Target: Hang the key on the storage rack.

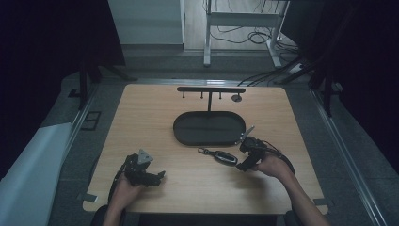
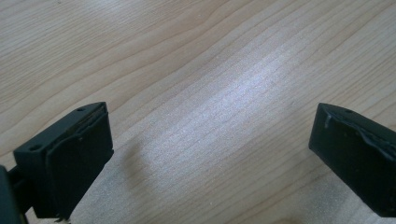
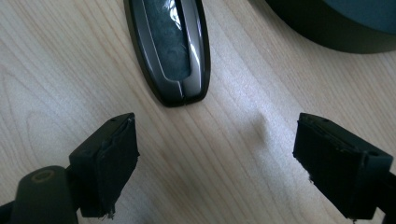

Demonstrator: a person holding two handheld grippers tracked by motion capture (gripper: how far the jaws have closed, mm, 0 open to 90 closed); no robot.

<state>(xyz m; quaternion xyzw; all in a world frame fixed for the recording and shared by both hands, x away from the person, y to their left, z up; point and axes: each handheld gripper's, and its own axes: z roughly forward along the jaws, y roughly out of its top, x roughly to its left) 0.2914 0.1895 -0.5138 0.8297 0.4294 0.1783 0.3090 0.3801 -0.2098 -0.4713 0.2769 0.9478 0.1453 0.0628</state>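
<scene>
**Right Hand-Held Gripper Poised Just Short of Car Key Fob on Table**

Right hand-held gripper [image 3: 215, 158], jaws apart with nothing between them but bare wood, aimed at the rounded end of a car key fob [image 3: 170, 46] lying flat on the table [image 3: 56, 70]. Fob just beyond the jaw tips and nearer the left one, untouched, its silver rim and dark centre plain in the right gripper view. Seen from above: same right hand-held gripper [image 1: 248, 153] gripped in the right hand [image 1: 270, 165], forearm slanting in from the lower right corner, cable looping back over the wrist. Key fob [image 1: 225, 157] just to its left, short ring and clip trailing toward the table's middle. Left hand-held gripper [image 2: 210, 158] wide open over empty wood grain, holding nothing; in the high view, left hand-held gripper [image 1: 141, 172] low near the table's front left edge, grey three-cornered plate on top, left hand [image 1: 123, 188] wrapped behind it, well apart from the fob. Behind the fob, a dark oval tray [image 1: 209, 128] with an upright post carrying a hook rail [image 1: 211, 89]; tray edge cut off at the top right of the right gripper view. Room around the table dark; small round thing hanging at the rail's right end too small to make out.
</scene>
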